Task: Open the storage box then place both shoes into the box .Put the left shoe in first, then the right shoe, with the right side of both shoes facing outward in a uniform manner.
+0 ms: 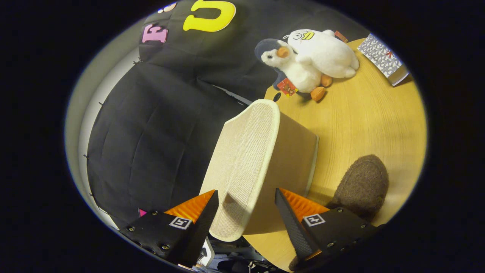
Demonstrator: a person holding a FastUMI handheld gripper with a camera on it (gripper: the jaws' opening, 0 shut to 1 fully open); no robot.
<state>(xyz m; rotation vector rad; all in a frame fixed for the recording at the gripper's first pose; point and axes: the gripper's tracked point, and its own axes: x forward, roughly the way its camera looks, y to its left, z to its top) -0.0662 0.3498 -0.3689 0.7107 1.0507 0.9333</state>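
The beige storage box (291, 159) stands on the wooden table (363, 121), its woven lid (242, 163) with pale trim facing me and lying against the box. My gripper (246, 193) is open, and the near end of the lid and box sits between its fingers. One finger rests by the lid's outer edge, the other by the box's tan side wall; I see no squeeze on either. A brown felt shoe (362, 185) lies on the table just beyond that second finger, beside the box. A brown scrap (294, 262) under that finger may be the other shoe.
Beyond the box, a plush penguin (295, 68) and a white plush toy (326, 51) sit at the far table edge, with a small red card (287, 87) by them. A patterned flat box (382, 58) lies further along. The table edge runs just past the storage box.
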